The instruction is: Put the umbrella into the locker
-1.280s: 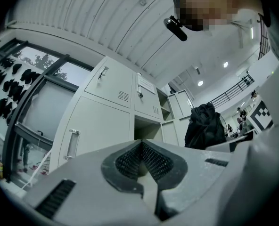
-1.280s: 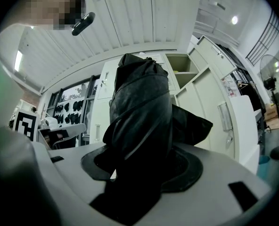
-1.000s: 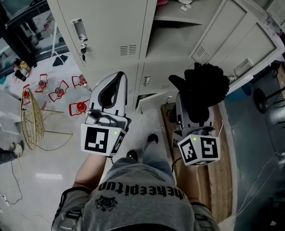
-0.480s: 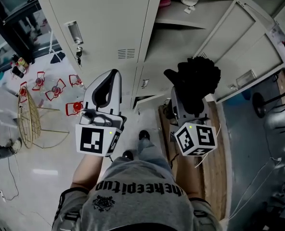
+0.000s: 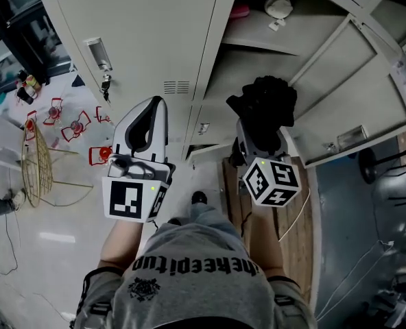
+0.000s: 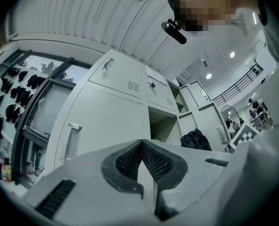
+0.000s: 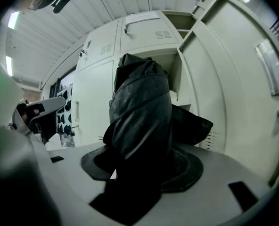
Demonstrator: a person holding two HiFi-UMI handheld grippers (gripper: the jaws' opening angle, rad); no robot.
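Observation:
A folded black umbrella (image 5: 263, 108) (image 7: 142, 121) stands up between the jaws of my right gripper (image 5: 258, 137) (image 7: 142, 166), which is shut on it. It is held in front of the open grey locker compartment (image 5: 247, 57) (image 7: 177, 74), below its shelf. The locker door (image 5: 343, 91) (image 7: 233, 93) swings out to the right. My left gripper (image 5: 142, 130) (image 6: 143, 161) is shut with nothing in it, its pads meeting, and it points at the closed locker door (image 5: 148, 33) to the left of the open one.
On the shelf (image 5: 271, 36) above the compartment lie a round white object (image 5: 279, 6) and a pink item (image 5: 239, 11). Keys (image 5: 105, 82) hang under the closed door's handle. A wire chair (image 5: 42, 166) and red items (image 5: 73, 125) stand on the floor at left. Wooden planks (image 5: 285, 218) lie below.
Both grippers have moved up and closer to the lockers. The umbrella has risen toward the open compartment. The view has shifted, so the lockers fill more of the frame.

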